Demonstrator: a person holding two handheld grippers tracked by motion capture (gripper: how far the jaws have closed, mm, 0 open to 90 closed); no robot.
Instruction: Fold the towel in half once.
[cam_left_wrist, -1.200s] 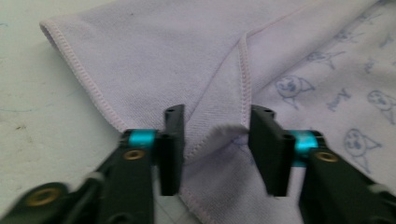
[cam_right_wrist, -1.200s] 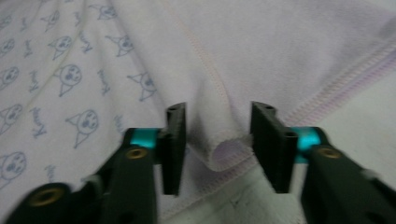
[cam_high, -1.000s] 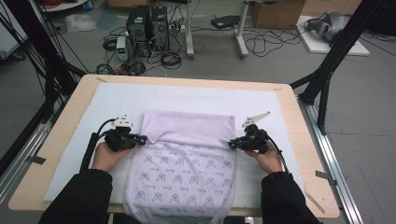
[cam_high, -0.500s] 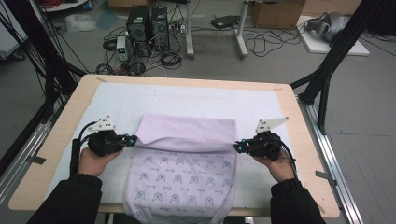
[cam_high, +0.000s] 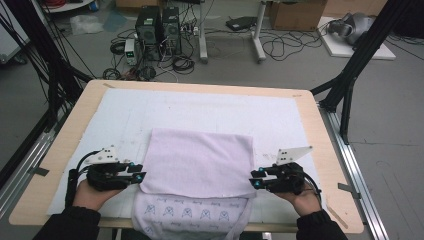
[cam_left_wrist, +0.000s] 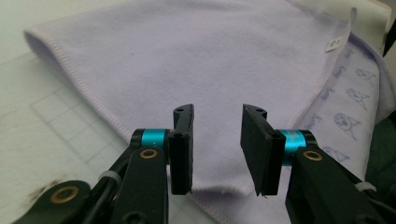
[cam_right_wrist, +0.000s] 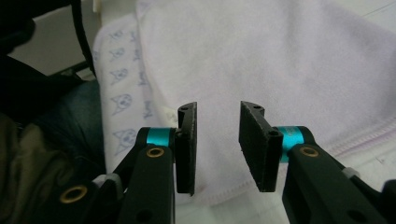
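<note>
Hanging off the table (cam_high: 65, 150) edge, the towel's (cam_high: 197, 160) printed end is cut off.

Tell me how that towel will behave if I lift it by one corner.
Probably floppy: the towel is folded flat and droops over the table edge. Likely light; it looks thin. The fold may well fall open, since nothing pins it.

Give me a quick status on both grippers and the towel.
Left gripper and right gripper: jaws just opened, nothing between them, one at each side of the towel. Towel folded over once, near end hanging off the table edge. Nothing in the way.
</note>
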